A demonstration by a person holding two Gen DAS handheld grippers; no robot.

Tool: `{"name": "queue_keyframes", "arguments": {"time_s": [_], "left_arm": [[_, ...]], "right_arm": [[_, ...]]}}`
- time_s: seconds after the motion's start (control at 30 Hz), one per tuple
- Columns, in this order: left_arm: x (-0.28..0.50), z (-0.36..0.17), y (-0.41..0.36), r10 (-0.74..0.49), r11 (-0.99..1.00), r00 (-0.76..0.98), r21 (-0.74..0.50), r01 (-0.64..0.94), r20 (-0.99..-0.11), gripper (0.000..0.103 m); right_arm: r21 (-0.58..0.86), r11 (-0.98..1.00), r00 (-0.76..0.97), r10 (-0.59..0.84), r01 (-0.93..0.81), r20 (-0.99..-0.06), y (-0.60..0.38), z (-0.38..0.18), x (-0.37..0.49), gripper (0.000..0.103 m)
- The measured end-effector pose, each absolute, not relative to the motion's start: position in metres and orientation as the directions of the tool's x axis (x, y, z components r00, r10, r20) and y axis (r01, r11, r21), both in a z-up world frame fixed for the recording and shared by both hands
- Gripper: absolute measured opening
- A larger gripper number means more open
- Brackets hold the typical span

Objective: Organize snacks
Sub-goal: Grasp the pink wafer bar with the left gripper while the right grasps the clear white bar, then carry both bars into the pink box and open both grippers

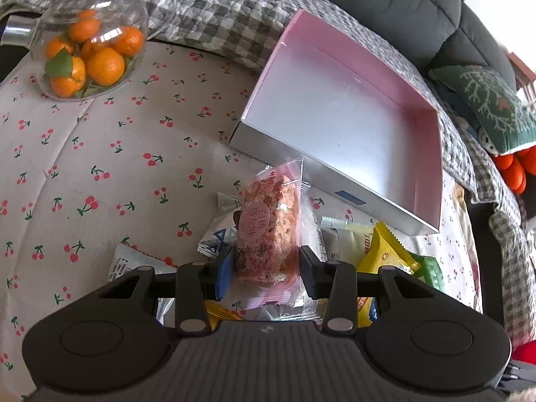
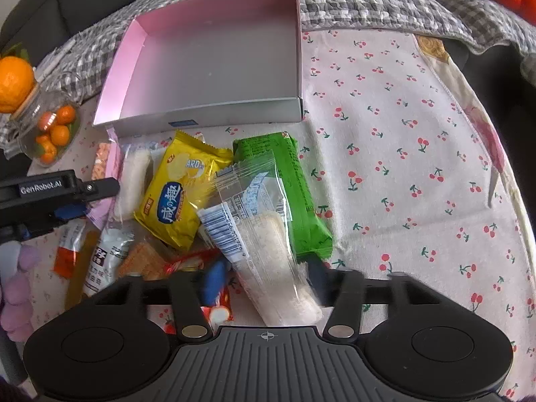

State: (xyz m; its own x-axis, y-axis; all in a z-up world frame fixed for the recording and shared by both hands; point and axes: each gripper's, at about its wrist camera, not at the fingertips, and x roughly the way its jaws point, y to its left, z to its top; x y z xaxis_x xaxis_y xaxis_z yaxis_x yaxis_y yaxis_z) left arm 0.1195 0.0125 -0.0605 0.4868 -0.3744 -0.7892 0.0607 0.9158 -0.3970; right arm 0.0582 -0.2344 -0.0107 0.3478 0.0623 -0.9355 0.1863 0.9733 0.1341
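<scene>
An empty box (image 1: 338, 127) with pink inner walls and a silver floor lies on the cherry-print cloth; it also shows in the right wrist view (image 2: 214, 63). My left gripper (image 1: 266, 268) is shut on a pink wrapped snack bar (image 1: 268, 224), just before the box's near wall. My right gripper (image 2: 264, 281) is shut on a clear packet with a white rice bar (image 2: 268, 241). A heap of snacks lies in front of the box: a yellow chip packet (image 2: 177, 194), a green packet (image 2: 294, 187), and several small packets (image 2: 110, 251).
A glass jar of small oranges (image 1: 90, 50) stands at the table's far left. A grey checked blanket (image 1: 217, 10) and dark sofa (image 1: 402, 3) lie behind the table. Bare cherry-print cloth (image 2: 418, 154) spreads right of the heap. The left gripper's body (image 2: 43, 194) shows at the right wrist view's left edge.
</scene>
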Motion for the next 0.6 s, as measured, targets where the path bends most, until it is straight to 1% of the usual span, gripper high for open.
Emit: {"name": "queue_keyframes", "arguments": {"time_s": [0.07,0.23,0.4,0.6], "left_arm": [[0.119,-0.06,0.013,-0.375,0.914,0.484,-0.403,0.051,-0.791,0.035],[0.118,-0.061,0.016,-0.359,0.922,0.474,-0.385,0.046,-0.804,0.034],[0.116,-0.057,0.018,-0.36,0.92,0.448,-0.39,0.028,-0.818,0.034],[0.112,-0.047,0.021,-0.377,0.914,0.451,-0.405,0.036,-0.809,0.033]], "right_arm": [[0.123,0.977,0.346,0.056,0.175,-0.937,-0.233,-0.012,0.058,0.038],[0.106,0.983,0.359,0.045,0.153,-0.932,-0.229,-0.006,0.055,0.034],[0.164,0.974,0.37,0.096,0.156,-0.924,-0.232,0.001,0.052,0.032],[0.256,0.945,0.395,0.16,0.203,-0.905,-0.244,0.011,0.049,0.031]]}}
